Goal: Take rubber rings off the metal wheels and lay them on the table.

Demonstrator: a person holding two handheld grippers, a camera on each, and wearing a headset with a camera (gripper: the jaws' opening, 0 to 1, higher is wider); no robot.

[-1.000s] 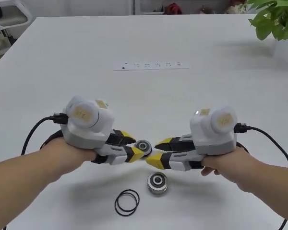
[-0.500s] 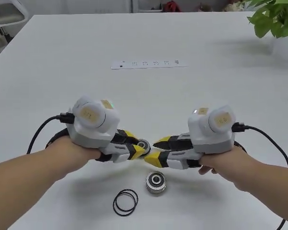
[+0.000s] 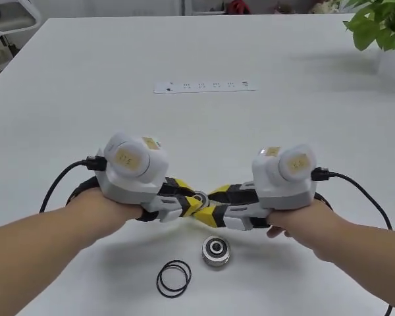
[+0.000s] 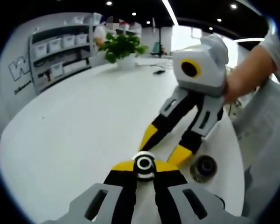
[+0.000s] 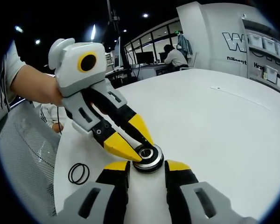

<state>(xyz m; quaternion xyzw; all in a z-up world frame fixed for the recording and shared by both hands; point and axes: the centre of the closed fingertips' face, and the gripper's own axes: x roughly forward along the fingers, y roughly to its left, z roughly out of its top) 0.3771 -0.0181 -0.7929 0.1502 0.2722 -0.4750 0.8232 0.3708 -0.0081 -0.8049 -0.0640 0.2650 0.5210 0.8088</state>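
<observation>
1. Rubber rings: two thin black loops lie overlapped flat on the white table, nearest the person in the head view.
2. Just beside them, to the right and a little farther on, a loose wheel lies on the table, clear of both grippers.
3. Above the loose wheel the two grippers meet tip to tip, each held in a hand.
4. The left gripper has its yellow-tipped jaws clamped on the held wheel, which is lifted off the table.
5. The right gripper has its jaws parted, one tip on each side of the held wheel; whether they touch it cannot be told.
6. Farther up the table lies a white power strip, well apart from the work.
7. A green plant stands at the far right corner.
</observation>
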